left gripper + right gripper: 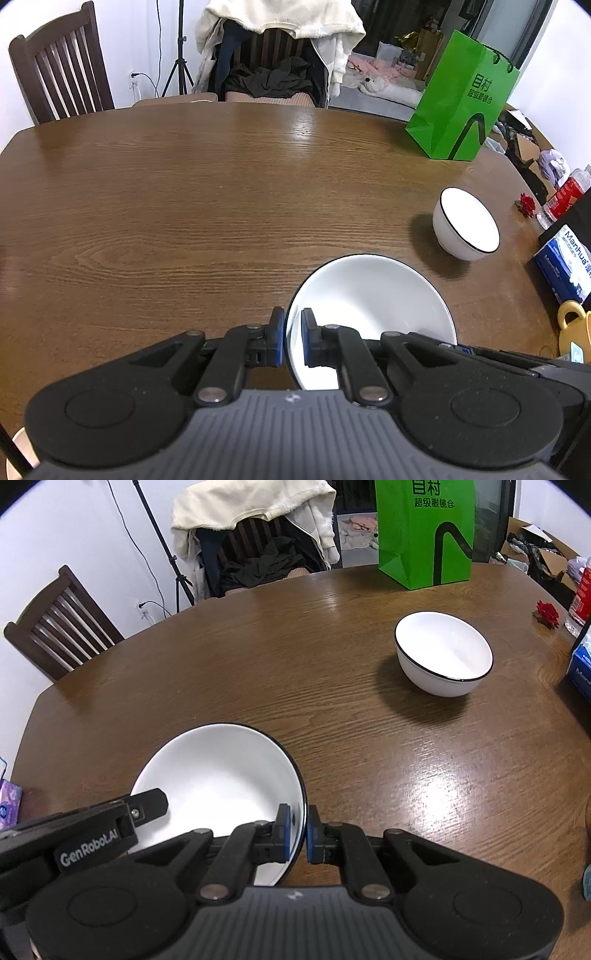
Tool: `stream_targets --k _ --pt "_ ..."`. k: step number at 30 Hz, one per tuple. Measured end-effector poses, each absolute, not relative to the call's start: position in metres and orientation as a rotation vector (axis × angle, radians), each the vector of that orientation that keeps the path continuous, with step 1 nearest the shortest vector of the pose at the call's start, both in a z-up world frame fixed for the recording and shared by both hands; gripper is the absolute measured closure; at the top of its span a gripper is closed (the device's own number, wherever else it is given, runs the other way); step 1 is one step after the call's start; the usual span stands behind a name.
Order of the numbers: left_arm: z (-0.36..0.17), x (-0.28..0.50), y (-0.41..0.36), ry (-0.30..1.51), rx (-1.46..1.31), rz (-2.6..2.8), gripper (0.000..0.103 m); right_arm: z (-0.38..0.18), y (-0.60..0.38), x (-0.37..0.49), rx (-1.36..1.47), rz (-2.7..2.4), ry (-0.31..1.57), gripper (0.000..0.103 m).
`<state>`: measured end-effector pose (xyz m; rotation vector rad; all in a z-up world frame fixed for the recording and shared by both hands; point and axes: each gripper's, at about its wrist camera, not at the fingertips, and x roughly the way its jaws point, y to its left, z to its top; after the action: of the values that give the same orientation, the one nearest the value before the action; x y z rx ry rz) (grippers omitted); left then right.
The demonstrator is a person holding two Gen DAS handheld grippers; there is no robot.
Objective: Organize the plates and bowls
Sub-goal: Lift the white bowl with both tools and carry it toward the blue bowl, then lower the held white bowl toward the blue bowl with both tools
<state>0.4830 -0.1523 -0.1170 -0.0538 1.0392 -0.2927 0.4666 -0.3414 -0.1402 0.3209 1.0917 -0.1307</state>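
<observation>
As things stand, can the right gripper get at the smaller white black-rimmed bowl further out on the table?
Probably not yet: the right gripper is shut on the large white bowl. Bare table lies before the smaller white black-rimmed bowl.

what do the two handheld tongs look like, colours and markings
Both the left tongs and right tongs match: matte black linkage arms with silver pivot rivets, blue pads on the fingertips, round black side housings and a ribbed grey centre body with a small logo. White "GenRobot.AI" lettering shows on the left unit's side. No cables or sleeves visible.
</observation>
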Motion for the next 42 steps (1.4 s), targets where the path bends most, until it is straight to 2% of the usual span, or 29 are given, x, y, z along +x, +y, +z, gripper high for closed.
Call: stream_targets --k 42 --pt "-0.085 0.379 -0.123 0.974 -0.041 -0.320 0.093 -0.106 -0.313 0.361 0.323 -0.141 1.029 0.095"
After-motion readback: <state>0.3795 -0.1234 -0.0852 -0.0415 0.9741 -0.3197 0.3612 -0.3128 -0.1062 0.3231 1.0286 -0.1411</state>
